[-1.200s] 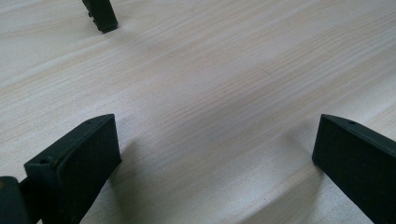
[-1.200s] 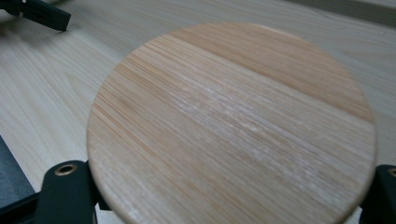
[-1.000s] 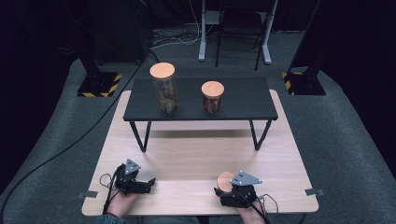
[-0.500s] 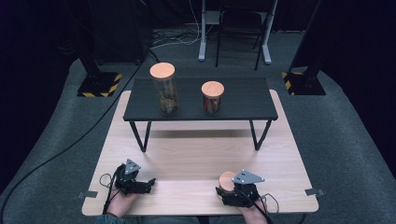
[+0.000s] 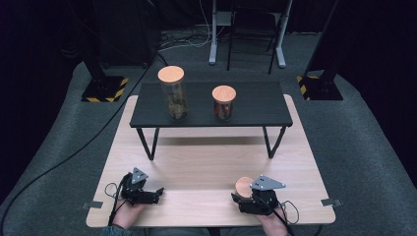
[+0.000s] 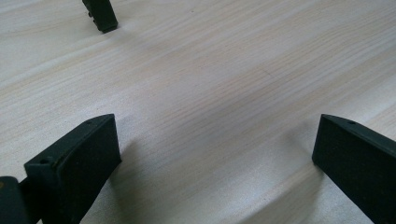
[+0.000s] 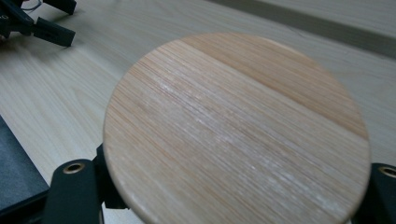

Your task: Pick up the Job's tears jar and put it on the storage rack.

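Wooden lid point(image 5: 244, 186) is the thing to watch here, a round disc clamped between the jaws of the right gripper point(image 5: 242, 197). From the high view, that gripper sits on the light bench point(image 5: 211, 162) on the person's side of the little black table point(image 5: 255, 105), near the bench's front edge. Left gripper point(image 5: 156, 192) rests on the bench too, well apart from the lid, off to its left, with its jaws apart and nothing in them. Up on the black table there's a tall jar point(image 5: 173, 96) and a short jar point(image 5: 223, 103), both capped with wooden lids of their own, standing upright and clearly apart from each other, both well beyond the held lid.

Left gripper view: two black pads spread wide over bare bench point(image 6: 210, 93) wood, nothing between them, and one foot of the black table point(image 6: 101, 15) shows beyond them.

Right gripper view: the lid point(image 7: 233, 130) is right up close, face up and slightly tilted, gripped at its edges by the jaws on either side. Far past the lid, the left gripper point(image 7: 70, 21) lies on the bench.
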Action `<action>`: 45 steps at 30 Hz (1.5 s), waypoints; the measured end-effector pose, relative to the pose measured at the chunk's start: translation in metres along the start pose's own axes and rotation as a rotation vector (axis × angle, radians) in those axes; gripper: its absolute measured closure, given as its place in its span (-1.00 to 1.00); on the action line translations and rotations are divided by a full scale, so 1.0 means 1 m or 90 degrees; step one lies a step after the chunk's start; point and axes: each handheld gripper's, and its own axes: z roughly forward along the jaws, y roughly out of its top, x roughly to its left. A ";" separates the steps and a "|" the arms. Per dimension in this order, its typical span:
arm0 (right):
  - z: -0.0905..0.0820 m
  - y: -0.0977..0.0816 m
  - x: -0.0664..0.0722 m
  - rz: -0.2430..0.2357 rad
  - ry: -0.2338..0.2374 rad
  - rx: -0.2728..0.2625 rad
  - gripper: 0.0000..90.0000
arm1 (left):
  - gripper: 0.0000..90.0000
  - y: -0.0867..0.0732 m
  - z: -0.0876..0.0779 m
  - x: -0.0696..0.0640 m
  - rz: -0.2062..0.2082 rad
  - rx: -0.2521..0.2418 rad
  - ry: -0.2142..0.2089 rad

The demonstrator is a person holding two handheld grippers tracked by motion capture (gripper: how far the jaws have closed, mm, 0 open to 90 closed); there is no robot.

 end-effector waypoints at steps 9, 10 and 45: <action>-0.008 0.008 -0.005 -0.001 -0.004 -0.005 -0.45 | -0.99 0.000 0.000 0.000 0.000 0.000 0.000; -0.009 0.008 -0.006 -0.001 -0.004 -0.006 -0.45 | -0.99 0.000 0.000 0.000 0.000 0.000 0.000; -0.033 0.049 -0.024 -0.007 -0.025 -0.024 -0.44 | -0.99 0.000 0.000 0.000 0.002 0.001 0.000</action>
